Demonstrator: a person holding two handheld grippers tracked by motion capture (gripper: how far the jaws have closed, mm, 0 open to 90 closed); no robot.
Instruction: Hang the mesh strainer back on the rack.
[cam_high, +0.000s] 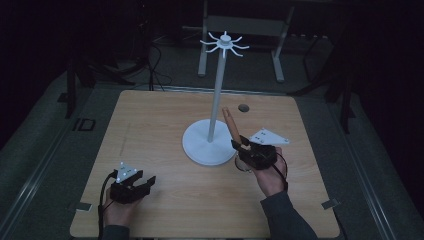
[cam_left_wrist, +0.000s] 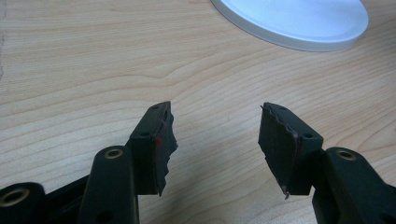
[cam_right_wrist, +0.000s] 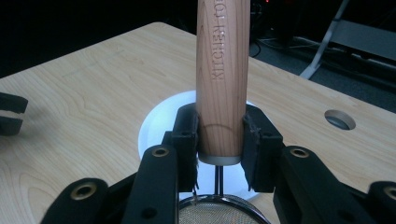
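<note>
Jaws on the right gripper (cam_right_wrist: 219, 144) are clamped tight on the wooden handle (cam_right_wrist: 222, 70) of a small mesh strainer (cam_right_wrist: 219, 210), pads pressing both sides right at its lower end where the metal ferrule starts. In the right gripper view the mesh bowl hangs below the jaws, and the handle sticks up and away.

From above, that strainer (cam_high: 231, 125) sits just right of the white stand (cam_high: 212, 142), its handle leaning toward the pole and its bowl end down by the round base. We reckon the step in hand is lifting it to hang on one of the hooks (cam_high: 225, 44) at the top of the stand. Next move calls for a fair climb and tipping the handle tip up to a hook; whether it has a hanging loop we can't tell.

The right hand (cam_high: 267, 177) comes in low from right of the base, wrist bent upward.

The left gripper (cam_left_wrist: 215, 140) rests well left of the stand, jaws wide apart, holding nothing, pointing at the base over bare table (cam_left_wrist: 93, 70).
</note>
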